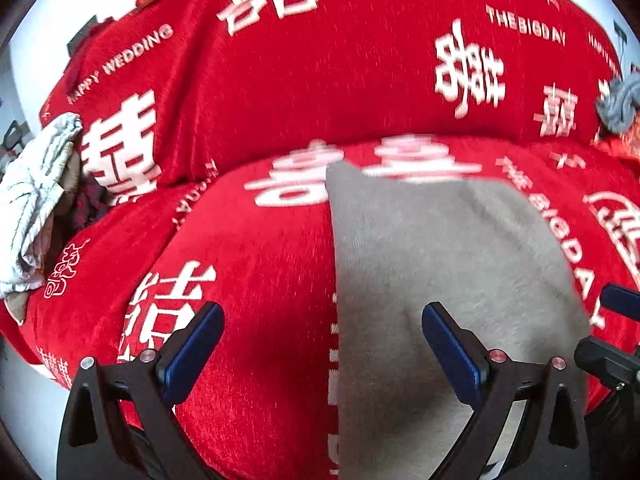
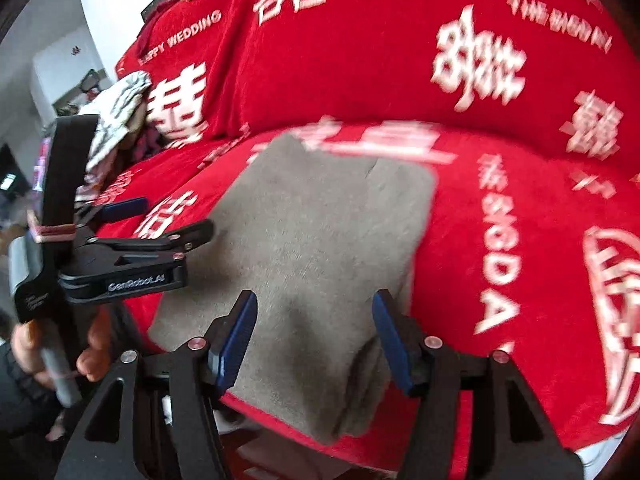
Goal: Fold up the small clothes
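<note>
A grey-brown folded garment lies flat on the red sofa seat; in the right wrist view it shows folded layers at its near right edge. My left gripper is open, above the garment's left edge, holding nothing. It also shows in the right wrist view, open at the garment's left side. My right gripper is open over the garment's near end, holding nothing.
A pile of white and grey clothes sits at the sofa's left end, also in the right wrist view. A grey knitted item lies at the right. The red sofa backrest rises behind.
</note>
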`<state>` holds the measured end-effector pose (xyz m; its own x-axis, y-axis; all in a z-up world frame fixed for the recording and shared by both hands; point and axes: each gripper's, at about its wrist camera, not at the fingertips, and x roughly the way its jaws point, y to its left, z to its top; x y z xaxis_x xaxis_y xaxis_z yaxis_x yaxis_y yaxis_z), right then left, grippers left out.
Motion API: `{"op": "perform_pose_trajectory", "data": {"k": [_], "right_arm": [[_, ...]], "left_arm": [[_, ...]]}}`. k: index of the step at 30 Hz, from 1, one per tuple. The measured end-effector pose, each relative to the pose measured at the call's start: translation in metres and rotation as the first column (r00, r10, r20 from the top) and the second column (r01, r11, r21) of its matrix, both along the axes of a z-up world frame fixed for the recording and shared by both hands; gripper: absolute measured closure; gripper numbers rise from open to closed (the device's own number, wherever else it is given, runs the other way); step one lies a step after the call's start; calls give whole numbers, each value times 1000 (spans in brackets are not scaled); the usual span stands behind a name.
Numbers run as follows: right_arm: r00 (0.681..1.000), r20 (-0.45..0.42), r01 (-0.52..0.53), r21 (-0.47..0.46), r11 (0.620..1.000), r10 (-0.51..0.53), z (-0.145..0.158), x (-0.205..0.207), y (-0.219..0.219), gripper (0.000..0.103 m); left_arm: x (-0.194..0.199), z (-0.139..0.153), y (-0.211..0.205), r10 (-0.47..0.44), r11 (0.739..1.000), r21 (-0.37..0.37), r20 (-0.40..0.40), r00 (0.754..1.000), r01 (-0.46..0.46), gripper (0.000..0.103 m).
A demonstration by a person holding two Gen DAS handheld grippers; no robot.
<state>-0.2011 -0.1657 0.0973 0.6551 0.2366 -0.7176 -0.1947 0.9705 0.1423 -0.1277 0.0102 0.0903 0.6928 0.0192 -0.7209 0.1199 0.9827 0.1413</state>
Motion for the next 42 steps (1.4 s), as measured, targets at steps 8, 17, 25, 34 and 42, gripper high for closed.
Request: {"op": "perform_pose_trajectory", "data": {"k": [8,17,25,34,42], "right_arm": [[993,46,108,-28,994,-107,18,-25,13,31],[993,16,115,-73,991,-114,12,-34,27,31],[994,14,109,-101,989,-108,9,-38,38,31],[995,16,101,-106,989,-100,11,-41,42,31],[996,11,91,-112,990,-90,10,-42,45,31]], "left_arm": [[-30,14,12,48,995,-87,59,997,-43,3],[-51,8,3,5,997,-72,44,999,-2,3],[-62,15,5,6,997,-77,81,997,0,3],[-61,16,7,11,996,-93,68,998,-5,3],[-62,13,6,-15,995,-98,49,999,20,3]]}}
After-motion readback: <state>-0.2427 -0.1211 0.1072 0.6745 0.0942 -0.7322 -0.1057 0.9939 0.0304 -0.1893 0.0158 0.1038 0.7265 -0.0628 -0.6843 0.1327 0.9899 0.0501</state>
